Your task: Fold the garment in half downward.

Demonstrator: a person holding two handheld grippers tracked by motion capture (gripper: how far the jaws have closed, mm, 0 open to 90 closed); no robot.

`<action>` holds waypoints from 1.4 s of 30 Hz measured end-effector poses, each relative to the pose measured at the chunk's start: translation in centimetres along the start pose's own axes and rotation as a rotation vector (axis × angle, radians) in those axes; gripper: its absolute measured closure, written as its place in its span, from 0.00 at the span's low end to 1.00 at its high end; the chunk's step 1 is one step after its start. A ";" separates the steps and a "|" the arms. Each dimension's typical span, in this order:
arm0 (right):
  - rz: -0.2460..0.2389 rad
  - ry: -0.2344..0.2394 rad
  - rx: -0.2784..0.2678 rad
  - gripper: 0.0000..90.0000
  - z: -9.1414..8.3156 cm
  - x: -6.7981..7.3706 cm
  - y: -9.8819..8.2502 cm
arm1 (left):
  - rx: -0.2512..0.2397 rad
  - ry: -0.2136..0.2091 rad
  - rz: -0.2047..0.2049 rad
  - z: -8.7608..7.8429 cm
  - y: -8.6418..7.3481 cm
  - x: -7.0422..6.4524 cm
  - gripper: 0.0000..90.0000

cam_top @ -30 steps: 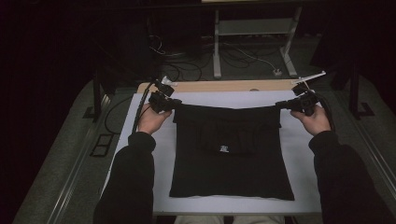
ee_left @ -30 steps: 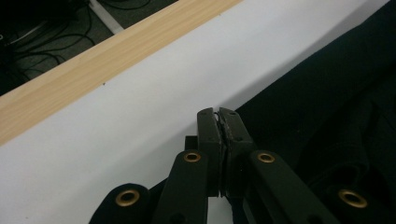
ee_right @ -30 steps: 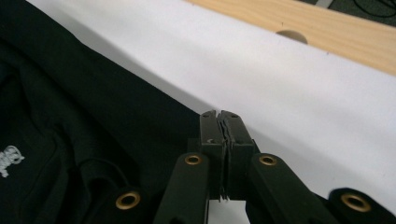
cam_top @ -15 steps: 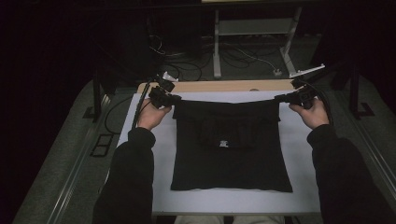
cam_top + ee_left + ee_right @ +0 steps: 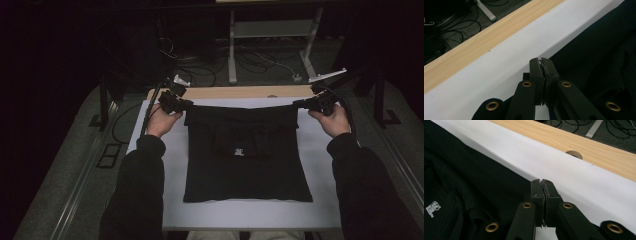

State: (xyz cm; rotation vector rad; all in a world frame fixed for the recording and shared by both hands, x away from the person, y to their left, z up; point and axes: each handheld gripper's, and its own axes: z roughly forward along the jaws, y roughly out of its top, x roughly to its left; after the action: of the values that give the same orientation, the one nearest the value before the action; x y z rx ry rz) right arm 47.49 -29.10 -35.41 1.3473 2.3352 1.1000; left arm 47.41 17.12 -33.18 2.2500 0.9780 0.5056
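A black garment (image 5: pixel 247 165) lies spread on the white sheet (image 5: pixel 315 150), with a small white print (image 5: pixel 240 150) near its middle. Its far edge is stretched taut between my two grippers. My left gripper (image 5: pixel 186 105) is shut on the far left corner; in the left gripper view the jaws (image 5: pixel 541 60) are pressed together over dark cloth (image 5: pixel 599 50). At the far right corner my right gripper (image 5: pixel 299 105) is shut on the fabric, and in the right gripper view its jaws (image 5: pixel 541 180) meet at the cloth's edge (image 5: pixel 461 177).
A strip of bare wooden tabletop (image 5: pixel 235 92) runs beyond the sheet, with a round cable hole (image 5: pixel 574 154) in it. Cables (image 5: pixel 250 60) and a desk frame (image 5: pixel 232 50) stand on the dark floor behind. White sheet lies bare on both sides of the garment.
The garment's near hem has slid a little away from the person as both hands drew the far edge back. Both grippers have stayed shut on the corners.
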 end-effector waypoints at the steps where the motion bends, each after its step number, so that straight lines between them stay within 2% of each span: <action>1: 0.003 0.003 0.000 0.96 0.1 -0.1 0.0 | 0.002 0.000 -0.003 0.1 0.0 0.0 0.97; 10: 0.014 0.019 0.015 0.96 1.1 -0.5 -0.3 | 0.027 -0.001 -0.002 1.4 -0.3 0.1 0.97; 16: 0.029 0.026 0.021 0.96 1.9 -1.1 -0.5 | 0.037 -0.004 -0.017 2.3 -0.5 0.4 0.96; 18: 0.031 0.028 0.023 0.96 2.2 -1.2 -0.6 | 0.056 -0.006 -0.007 2.7 -0.7 0.6 0.96; 28: 0.054 0.038 0.048 0.96 4.0 -1.7 -1.1 | 0.087 -0.024 -0.035 4.6 -1.6 1.1 0.96; 37: 0.073 0.038 0.058 0.95 5.2 -2.3 -1.5 | 0.098 -0.023 -0.040 5.7 -1.9 1.3 0.96; 40: 0.065 0.022 0.057 0.86 5.3 -2.2 -1.6 | 0.096 -0.030 -0.069 6.0 -2.1 1.5 0.89; 42: 0.050 0.014 0.069 0.83 5.3 -1.9 -1.5 | 0.119 -0.044 -0.078 6.4 -2.3 1.5 0.87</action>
State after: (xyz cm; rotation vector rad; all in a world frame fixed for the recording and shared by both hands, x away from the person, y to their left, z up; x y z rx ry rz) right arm 50.32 -28.48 -40.43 1.4346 2.3826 1.0549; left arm 50.76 16.98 -39.23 2.3066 1.0944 0.3710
